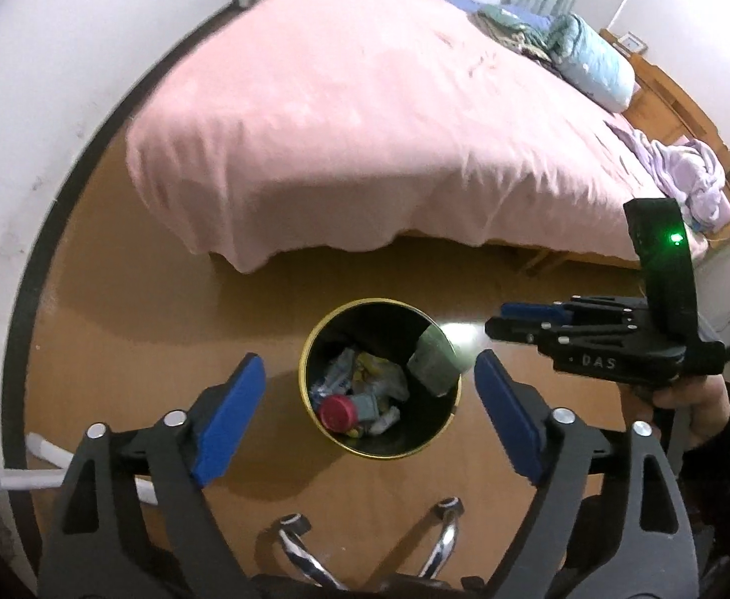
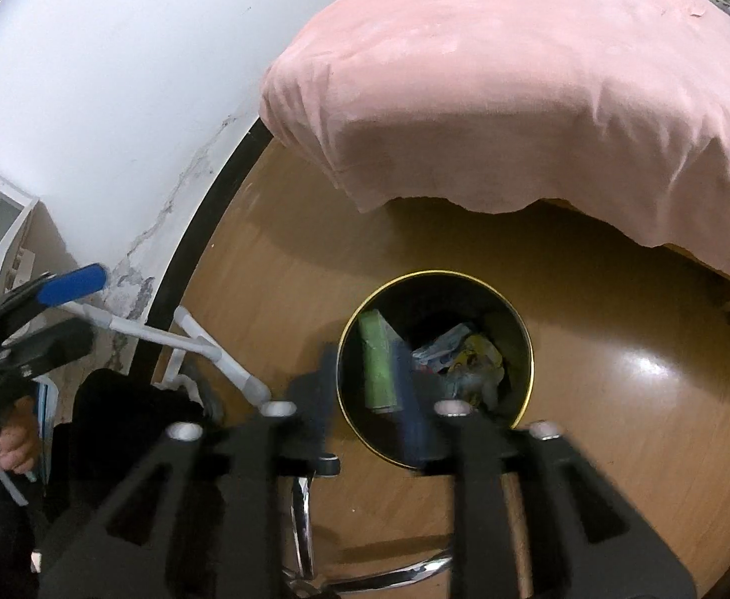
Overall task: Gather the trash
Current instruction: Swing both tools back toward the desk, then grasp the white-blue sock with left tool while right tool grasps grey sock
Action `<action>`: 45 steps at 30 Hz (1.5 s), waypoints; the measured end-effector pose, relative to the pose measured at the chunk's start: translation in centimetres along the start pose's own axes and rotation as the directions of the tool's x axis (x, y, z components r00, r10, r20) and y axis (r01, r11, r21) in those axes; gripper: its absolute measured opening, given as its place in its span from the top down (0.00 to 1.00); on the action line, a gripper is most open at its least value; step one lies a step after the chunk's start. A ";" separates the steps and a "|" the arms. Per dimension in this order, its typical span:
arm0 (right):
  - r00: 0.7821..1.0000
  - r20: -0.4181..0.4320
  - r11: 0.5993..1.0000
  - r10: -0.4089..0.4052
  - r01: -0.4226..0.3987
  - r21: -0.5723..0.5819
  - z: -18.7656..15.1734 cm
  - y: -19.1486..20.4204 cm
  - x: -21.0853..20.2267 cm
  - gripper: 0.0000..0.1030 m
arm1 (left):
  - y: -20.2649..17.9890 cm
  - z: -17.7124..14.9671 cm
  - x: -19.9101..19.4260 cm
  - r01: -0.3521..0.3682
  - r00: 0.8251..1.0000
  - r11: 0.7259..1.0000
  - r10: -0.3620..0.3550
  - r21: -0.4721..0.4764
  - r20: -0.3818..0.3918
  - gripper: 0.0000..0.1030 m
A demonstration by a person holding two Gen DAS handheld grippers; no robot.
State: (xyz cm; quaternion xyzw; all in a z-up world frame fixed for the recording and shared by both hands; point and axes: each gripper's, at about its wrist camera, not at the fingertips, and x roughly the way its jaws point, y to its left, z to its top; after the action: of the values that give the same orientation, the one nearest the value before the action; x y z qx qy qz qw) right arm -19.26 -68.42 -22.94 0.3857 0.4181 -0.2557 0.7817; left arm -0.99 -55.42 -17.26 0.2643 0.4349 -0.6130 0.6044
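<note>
Both grippers are hanging over a black bin [image 1: 380,379] with a gold rim, standing on the brown floor [image 1: 165,229] near the foot of a bed. Left gripper [image 1: 370,399] is sitting with its blue pads [image 1: 227,417] spread wide apart, holding nothing, with the bin's mouth showing between them in the left wrist view. Right gripper [image 2: 365,389] is blurring in its own view, its jaws standing parted and nothing pinched between them; a green box [image 2: 379,362] is lying inside the bin against its left wall, just beyond the fingertips, clear of the pads. Deeper in the bin, crumpled wrappers [image 1: 365,374] and a red cap [image 1: 337,412] are lying together at the bottom. A hand [image 1: 684,399] is gripping the right gripper's handle at the right of the left wrist view. Farther off, a pink cover [image 1: 365,125] is draping over the bed, with a pale blue pillow [image 1: 594,65] and bundled cloth at its far right end. At the left, a white wall [image 2: 90,100] is meeting the floor along a dark skirting strip.
</note>
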 end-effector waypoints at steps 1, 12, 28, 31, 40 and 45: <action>1.000 0.014 1.000 -0.001 0.001 -0.004 0.1 0.3 -0.4 0.39 | 0.2 -0.1 -0.8 -0.013 1.000 1.000 0.013 -0.007 0.008 0.14; 0.992 0.120 0.965 0.044 -0.011 -0.262 2.0 11.8 -6.0 0.27 | 2.9 -4.2 -16.6 -0.180 0.965 0.976 0.200 -0.124 0.172 0.09; 0.885 -0.250 0.438 0.393 -0.419 -0.795 -9.2 53.9 -3.5 0.27 | 17.9 -34.8 -42.7 -0.509 0.649 0.439 0.761 -0.741 0.005 0.09; 0.858 -0.328 0.341 0.396 -0.469 -0.815 -11.7 60.9 -1.9 0.27 | 19.3 -40.0 -44.6 -0.467 0.641 0.343 0.766 -0.815 -0.045 0.09; 0.862 -0.407 0.302 0.302 -0.492 -0.817 -15.2 72.1 5.5 0.50 | 21.4 -45.2 -46.1 -0.435 0.641 0.271 0.763 -0.858 -0.084 0.09; 0.874 -0.384 0.305 0.299 -0.469 -0.829 -15.3 73.6 6.0 0.79 | 23.9 -44.6 -46.2 -0.452 0.640 0.305 0.765 -0.838 -0.067 0.09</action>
State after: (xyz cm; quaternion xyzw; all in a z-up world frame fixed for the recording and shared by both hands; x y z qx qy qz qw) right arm 30.00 -14.36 -4.77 0.0089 0.4432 0.2366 0.8646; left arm 19.20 8.79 -4.63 -0.0008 0.4077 -0.1026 0.9073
